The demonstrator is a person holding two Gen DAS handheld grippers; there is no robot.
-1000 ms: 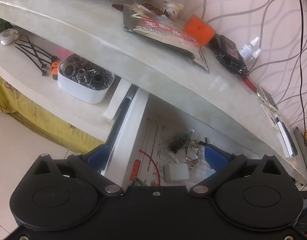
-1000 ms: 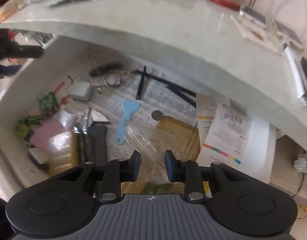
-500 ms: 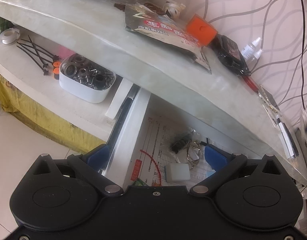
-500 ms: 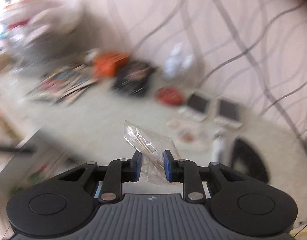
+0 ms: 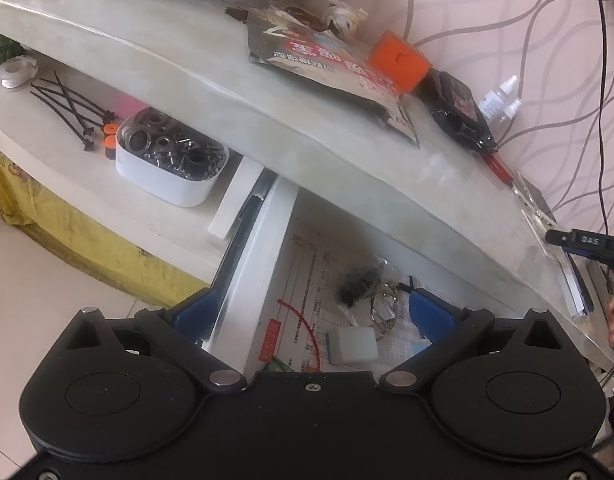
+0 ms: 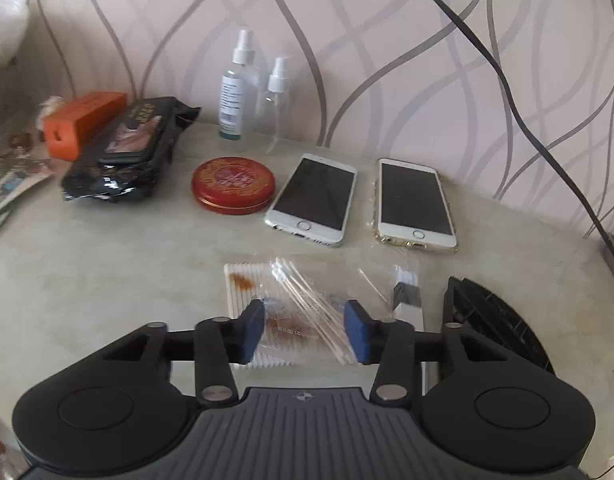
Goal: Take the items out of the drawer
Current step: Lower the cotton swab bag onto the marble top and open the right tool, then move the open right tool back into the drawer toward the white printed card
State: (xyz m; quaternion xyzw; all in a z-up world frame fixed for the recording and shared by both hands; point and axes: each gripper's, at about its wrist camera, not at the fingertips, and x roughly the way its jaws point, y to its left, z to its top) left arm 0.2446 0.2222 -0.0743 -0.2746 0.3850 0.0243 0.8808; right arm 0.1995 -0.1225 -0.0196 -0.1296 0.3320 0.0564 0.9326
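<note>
Right tool [image 6: 303, 330] jaws opening, blue pads apart, clear plastic bag of cotton swabs [image 6: 307, 300] between them on pale marble tabletop [image 6: 107, 280]. Beyond bag: two white smartphones [image 6: 313, 200], round red tin [image 6: 233, 184]. Left tool [image 5: 313, 312] spread wide over open white drawer [image 5: 263, 248], empty.

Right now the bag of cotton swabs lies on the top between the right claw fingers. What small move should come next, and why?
Probably lift the right claw straight away: its jaws are opening and the swab bag rests on the countertop, so only a clean retreat remains.
</note>
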